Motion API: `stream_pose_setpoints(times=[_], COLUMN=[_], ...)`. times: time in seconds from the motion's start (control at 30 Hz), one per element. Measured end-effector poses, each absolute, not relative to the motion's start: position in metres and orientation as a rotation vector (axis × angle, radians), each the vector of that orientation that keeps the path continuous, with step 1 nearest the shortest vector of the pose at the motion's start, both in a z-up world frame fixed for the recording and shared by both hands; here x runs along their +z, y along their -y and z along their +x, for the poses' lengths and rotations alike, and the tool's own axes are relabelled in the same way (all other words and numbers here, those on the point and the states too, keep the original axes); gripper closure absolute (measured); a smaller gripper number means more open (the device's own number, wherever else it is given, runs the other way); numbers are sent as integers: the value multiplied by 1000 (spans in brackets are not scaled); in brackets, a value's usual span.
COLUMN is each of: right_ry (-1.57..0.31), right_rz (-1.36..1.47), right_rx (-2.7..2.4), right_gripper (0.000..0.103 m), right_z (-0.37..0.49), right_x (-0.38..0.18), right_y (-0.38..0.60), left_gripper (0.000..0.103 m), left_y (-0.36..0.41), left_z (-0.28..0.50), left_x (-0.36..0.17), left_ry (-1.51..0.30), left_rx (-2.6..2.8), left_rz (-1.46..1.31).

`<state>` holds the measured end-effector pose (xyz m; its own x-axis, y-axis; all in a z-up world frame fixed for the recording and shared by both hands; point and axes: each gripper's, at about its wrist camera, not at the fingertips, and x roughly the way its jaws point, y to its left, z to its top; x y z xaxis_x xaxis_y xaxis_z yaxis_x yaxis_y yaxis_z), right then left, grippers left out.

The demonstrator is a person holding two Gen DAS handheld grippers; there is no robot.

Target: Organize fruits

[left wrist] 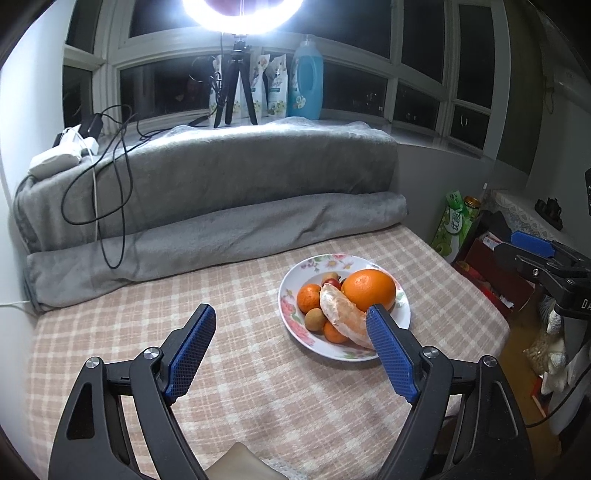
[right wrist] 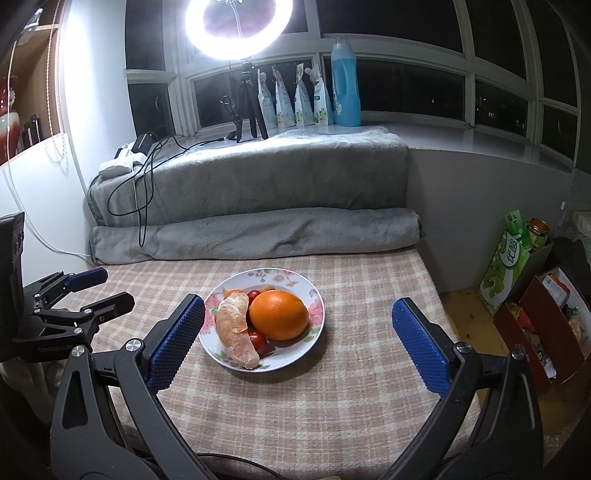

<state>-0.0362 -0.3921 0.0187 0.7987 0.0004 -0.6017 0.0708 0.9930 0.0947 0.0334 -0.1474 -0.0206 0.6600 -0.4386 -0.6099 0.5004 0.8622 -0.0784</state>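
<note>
fruit plate on a checked surface

a checked cloth covers the surface (right wrist: 332, 387) below a dark window, ring light (right wrist: 238, 27) above. one floral plate (right wrist: 316, 295) holds one big orange (right wrist: 279, 314), one peeled citrus (right wrist: 234, 326) and several small fruits. left fingers (left wrist: 291, 354) and right fingers (right wrist: 299, 341) gape wide, empty, touching nothing.

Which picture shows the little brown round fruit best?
The left wrist view: the little brown fruit sits in plain sight at the plate's near edge. In the right wrist view the peeled orange hides it.
</note>
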Motion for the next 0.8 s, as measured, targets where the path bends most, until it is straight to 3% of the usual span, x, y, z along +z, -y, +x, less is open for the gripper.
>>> stream_pose_setpoints(times=[0.8], right_ry=[-672], right_rz=[114], right_rx=[-41], right_gripper=[0], right_z=[-31], right_x=[8], right_y=[394], left_gripper=[19], left_y=[148], left_z=[36], left_x=[-25], left_ry=[-674], left_rx=[-528], left_rz=[102])
